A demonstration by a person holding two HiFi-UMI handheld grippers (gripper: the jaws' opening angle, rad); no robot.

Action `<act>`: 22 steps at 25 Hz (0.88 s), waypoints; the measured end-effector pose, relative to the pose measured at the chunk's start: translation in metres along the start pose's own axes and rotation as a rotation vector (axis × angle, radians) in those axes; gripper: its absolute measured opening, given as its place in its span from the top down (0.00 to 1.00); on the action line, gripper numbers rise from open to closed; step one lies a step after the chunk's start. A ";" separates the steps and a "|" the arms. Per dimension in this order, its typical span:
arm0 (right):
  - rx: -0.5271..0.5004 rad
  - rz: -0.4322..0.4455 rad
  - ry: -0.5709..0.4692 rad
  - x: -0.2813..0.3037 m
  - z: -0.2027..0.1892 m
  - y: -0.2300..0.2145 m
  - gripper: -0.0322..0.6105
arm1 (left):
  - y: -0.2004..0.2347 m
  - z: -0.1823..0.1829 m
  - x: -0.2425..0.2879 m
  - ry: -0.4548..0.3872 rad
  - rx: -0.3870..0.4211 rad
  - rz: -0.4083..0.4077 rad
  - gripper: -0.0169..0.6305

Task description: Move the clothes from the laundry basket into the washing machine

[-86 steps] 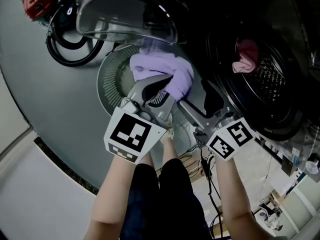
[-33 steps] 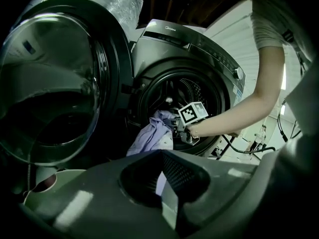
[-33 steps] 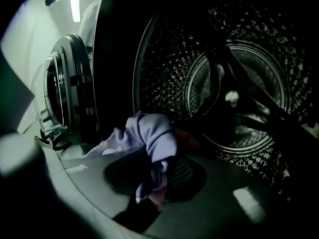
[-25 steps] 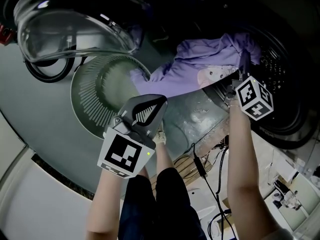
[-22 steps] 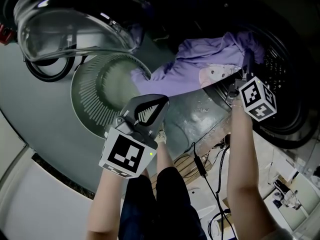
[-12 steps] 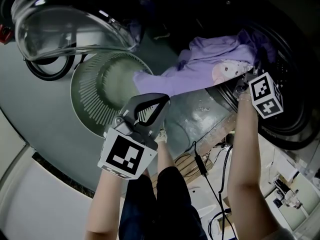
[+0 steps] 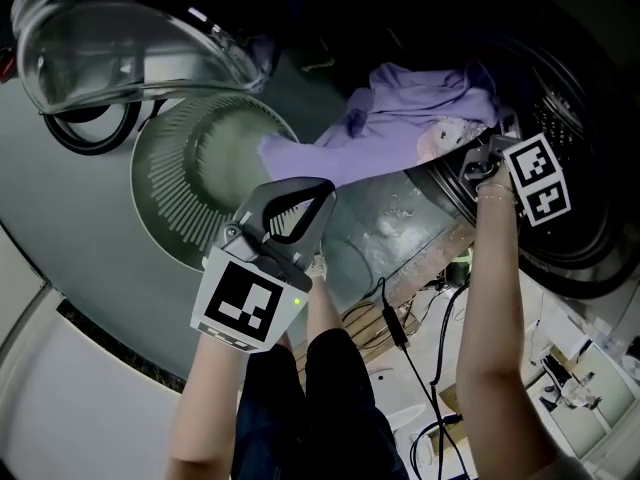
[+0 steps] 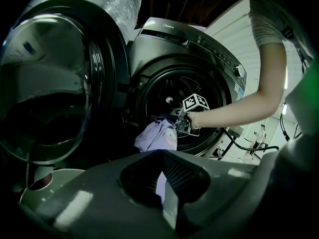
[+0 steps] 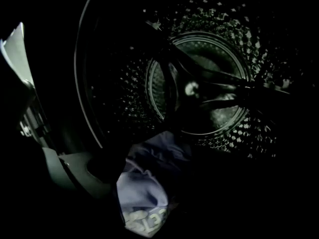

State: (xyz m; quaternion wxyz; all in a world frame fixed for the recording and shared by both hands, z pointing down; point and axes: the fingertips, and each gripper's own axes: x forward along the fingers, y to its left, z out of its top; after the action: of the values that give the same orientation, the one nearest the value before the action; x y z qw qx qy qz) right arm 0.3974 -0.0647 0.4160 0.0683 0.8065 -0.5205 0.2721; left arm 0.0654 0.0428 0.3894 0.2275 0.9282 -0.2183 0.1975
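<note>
A lavender garment (image 7: 415, 113) stretches from the round grey laundry basket (image 7: 165, 183) up over the lip of the washing machine's drum opening (image 7: 570, 118). My right gripper (image 7: 488, 153) is shut on its upper end at the opening; in the right gripper view the cloth (image 9: 142, 198) bunches at the dark jaws with the perforated drum (image 9: 199, 83) behind. My left gripper (image 7: 290, 208) hovers shut and empty over the basket's right rim, below the garment's trailing end. From the left gripper view I see the garment (image 8: 157, 136) hanging at the opening beside the right gripper (image 8: 182, 126).
The washer's glass door (image 7: 120, 38) stands open at the upper left, above the basket. A black hose loop (image 7: 90, 133) lies on the grey floor at the left. Cables (image 7: 400, 338) trail on the floor beside the person's legs (image 7: 310, 398).
The right gripper has carried the garment from the basket up and right into the drum opening, stretching it out. The left gripper let go of it and has stayed by the basket.
</note>
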 end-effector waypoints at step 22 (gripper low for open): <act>-0.041 0.285 0.226 -0.071 -0.126 0.119 0.87 | -0.021 -0.007 0.001 0.033 -0.004 -0.014 0.97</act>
State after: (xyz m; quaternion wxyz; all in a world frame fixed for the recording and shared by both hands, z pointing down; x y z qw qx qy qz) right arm 0.2242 -0.0114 0.4654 0.1032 0.6873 -0.6240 0.3572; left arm 0.0748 0.0630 0.3881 0.2344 0.9258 -0.2087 0.2105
